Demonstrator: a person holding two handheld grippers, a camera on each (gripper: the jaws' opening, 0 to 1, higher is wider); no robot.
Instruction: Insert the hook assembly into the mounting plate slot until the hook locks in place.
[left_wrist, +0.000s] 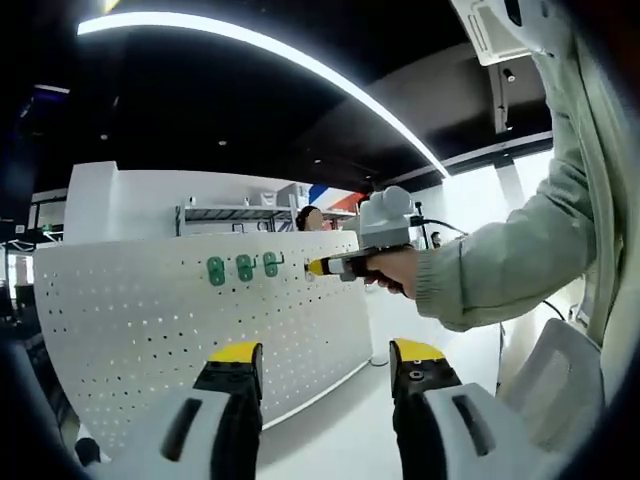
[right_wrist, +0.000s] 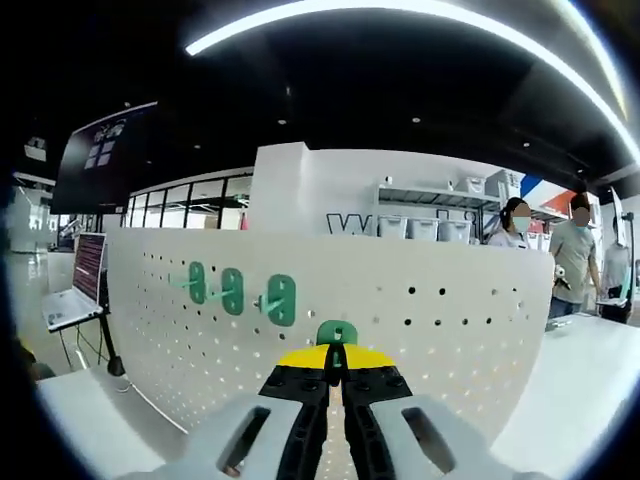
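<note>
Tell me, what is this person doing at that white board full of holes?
A person is fitting green hooks onto a white pegboard. Three green hooks already sit in a row on it. The right hand-held gripper is shut on a fourth green hook and holds it up near the board, just right of that row; whether it has gone into the holes yet cannot be told. The left hand-held gripper is open and holds nothing, further back from the board.

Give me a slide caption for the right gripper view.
Right gripper holds a green hook before the white pegboard.
</note>
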